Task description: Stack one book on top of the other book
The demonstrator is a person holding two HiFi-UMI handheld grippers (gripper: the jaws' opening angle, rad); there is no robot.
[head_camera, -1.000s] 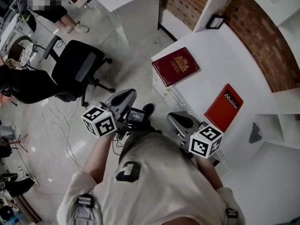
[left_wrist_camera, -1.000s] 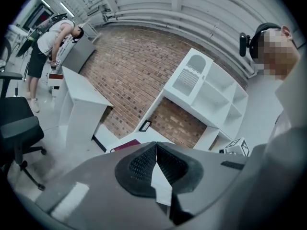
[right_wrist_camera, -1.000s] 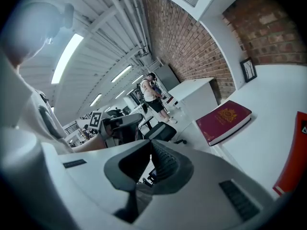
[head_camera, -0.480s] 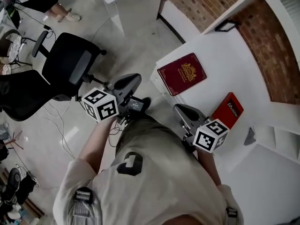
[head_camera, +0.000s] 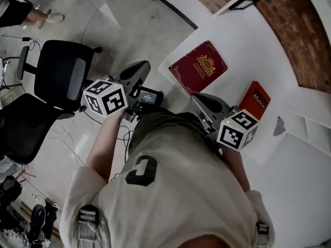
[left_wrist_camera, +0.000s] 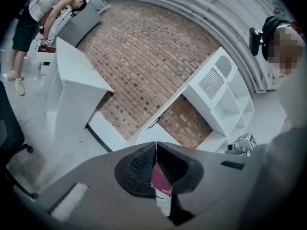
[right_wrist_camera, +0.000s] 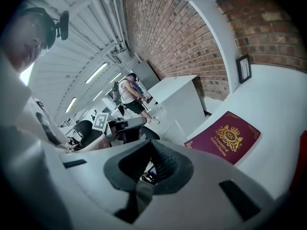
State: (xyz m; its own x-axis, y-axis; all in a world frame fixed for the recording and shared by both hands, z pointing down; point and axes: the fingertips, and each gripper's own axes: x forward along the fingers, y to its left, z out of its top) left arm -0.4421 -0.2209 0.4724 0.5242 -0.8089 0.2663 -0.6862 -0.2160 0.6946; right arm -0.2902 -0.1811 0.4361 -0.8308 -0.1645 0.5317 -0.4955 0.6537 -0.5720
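The white tabletop [head_camera: 243, 40] sits at my one o'clock. On it, the maroon hardcover book with a gold crest [head_camera: 198, 67] lies well apart from the slim red book [head_camera: 260, 99], at its ten o'clock. My right gripper [head_camera: 196, 98] is at the maroon book's near corner. My left gripper [head_camera: 144, 67] is off the table, over the floor. The black office chair [head_camera: 64, 76] stands at my ten o'clock.

The maroon book [head_camera: 198, 67] has a leather-look cover with a soft sheen and gilt stamping, while the red book [head_camera: 260, 100] looks smoother and glossier. The white table [head_camera: 243, 40] is matt and smooth, the brick wall [head_camera: 289, 30] rough and bare. The left gripper [left_wrist_camera: 156, 145] is matt grey plastic (ribbed black pads [left_wrist_camera: 143, 164]).
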